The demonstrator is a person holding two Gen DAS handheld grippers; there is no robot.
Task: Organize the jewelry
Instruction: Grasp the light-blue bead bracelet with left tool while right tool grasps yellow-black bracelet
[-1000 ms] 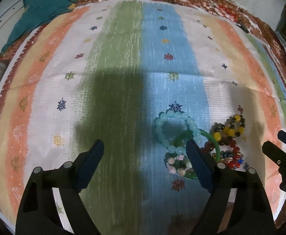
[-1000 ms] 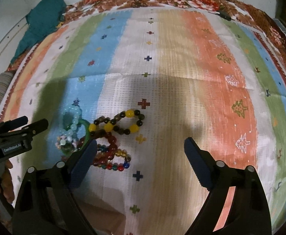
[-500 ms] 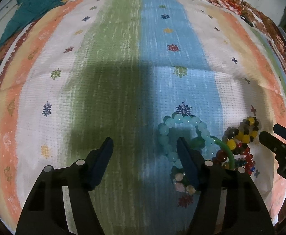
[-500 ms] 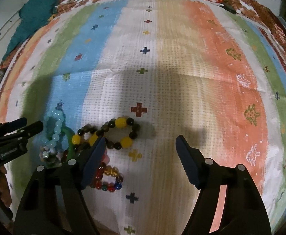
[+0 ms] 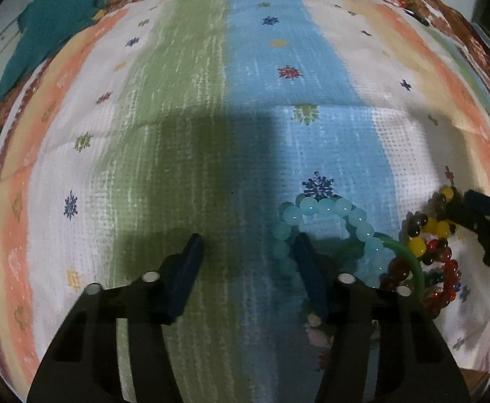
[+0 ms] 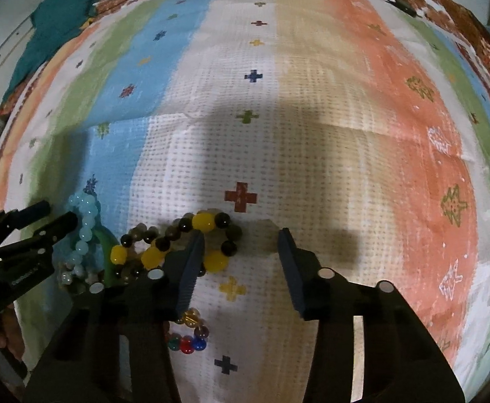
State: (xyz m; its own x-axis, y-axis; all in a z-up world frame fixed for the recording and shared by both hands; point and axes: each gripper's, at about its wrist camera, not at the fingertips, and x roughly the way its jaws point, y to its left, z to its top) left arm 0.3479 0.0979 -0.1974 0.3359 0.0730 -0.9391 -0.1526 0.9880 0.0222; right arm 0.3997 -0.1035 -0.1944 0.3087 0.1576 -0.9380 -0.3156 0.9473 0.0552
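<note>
- Bracelets lie tangled in one heap on the striped cloth [image 6: 312, 107], near its front edge; judged from the task, they must be pulled apart and laid out separately.
- Left gripper [image 5: 248, 247] is released, jaws spread and grasping nothing. Its right finger sits inside or over the ring of the blue bracelet [image 5: 325, 215] (contact cannot be told), the left finger over bare green stripe, probably so the jaws can close across the bead strand.
- Right gripper [image 6: 241, 241] is also released and empty. Its left finger overlaps the yellow bracelet [image 6: 177, 245], the right finger over bare cloth just beside the loop.
- Both grippers are low over the cloth, pointing forward and slightly down, close to each other on either side of the heap.
- Green bangle [image 5: 409, 258] runs under the blue beads, and a red bracelet [image 5: 446, 268] lies against it; a multicolour bracelet [image 6: 186, 339] sits nearest the front edge.
- Overlapping strands may drag one another when one is lifted (a guess).
</note>
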